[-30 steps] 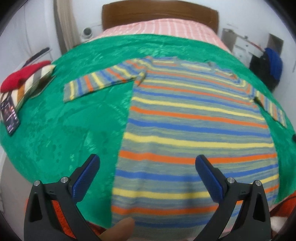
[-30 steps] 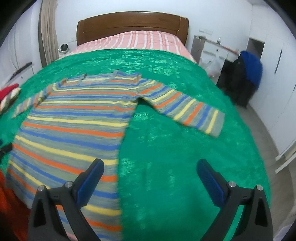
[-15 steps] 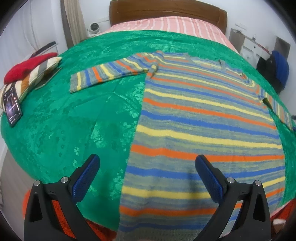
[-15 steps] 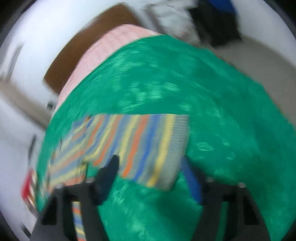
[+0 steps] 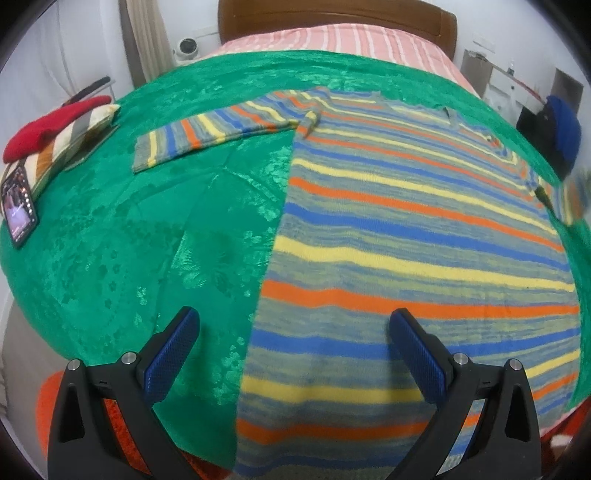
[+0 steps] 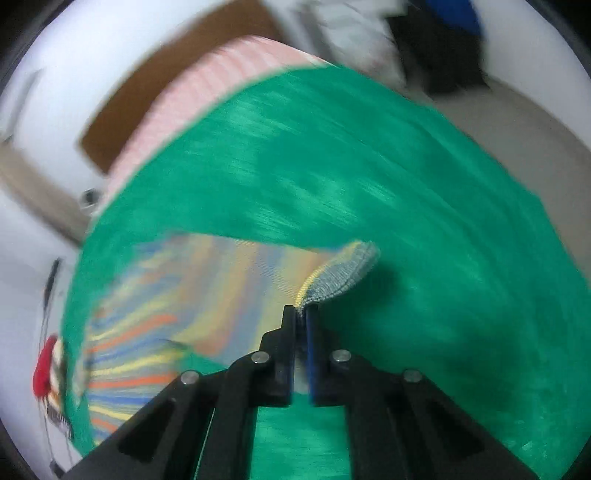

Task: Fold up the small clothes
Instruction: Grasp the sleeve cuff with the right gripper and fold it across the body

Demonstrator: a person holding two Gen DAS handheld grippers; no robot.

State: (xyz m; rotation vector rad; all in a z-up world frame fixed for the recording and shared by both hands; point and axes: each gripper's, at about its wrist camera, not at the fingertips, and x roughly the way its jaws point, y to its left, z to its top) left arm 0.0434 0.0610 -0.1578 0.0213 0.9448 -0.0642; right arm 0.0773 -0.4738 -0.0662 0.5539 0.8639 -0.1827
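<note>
A striped sweater point(image 5: 406, 236) in blue, orange, yellow and grey lies flat on the green bedspread point(image 5: 147, 236). Its left sleeve point(image 5: 207, 133) stretches out toward the left. My left gripper point(image 5: 291, 332) hangs open over the sweater's lower left edge, nothing between its blue pads. In the right wrist view my right gripper point(image 6: 302, 310) is shut on the grey cuff point(image 6: 340, 277) of the sweater's other sleeve point(image 6: 236, 273). The cuff curls up out of the closed fingers, and the rest of the sweater point(image 6: 125, 362) is blurred at lower left.
A red and striped folded pile point(image 5: 55, 133) and a phone point(image 5: 18, 203) lie at the bed's left edge. The wooden headboard point(image 5: 332, 14) and pink striped bedding point(image 5: 332, 37) are at the far end. Dark and blue clothes point(image 5: 554, 133) hang at the right by white furniture.
My right gripper swung over to the right sleeve, rolled, and closed on its cuff. The left gripper stayed open over the sweater's lower edge, barely moving.
</note>
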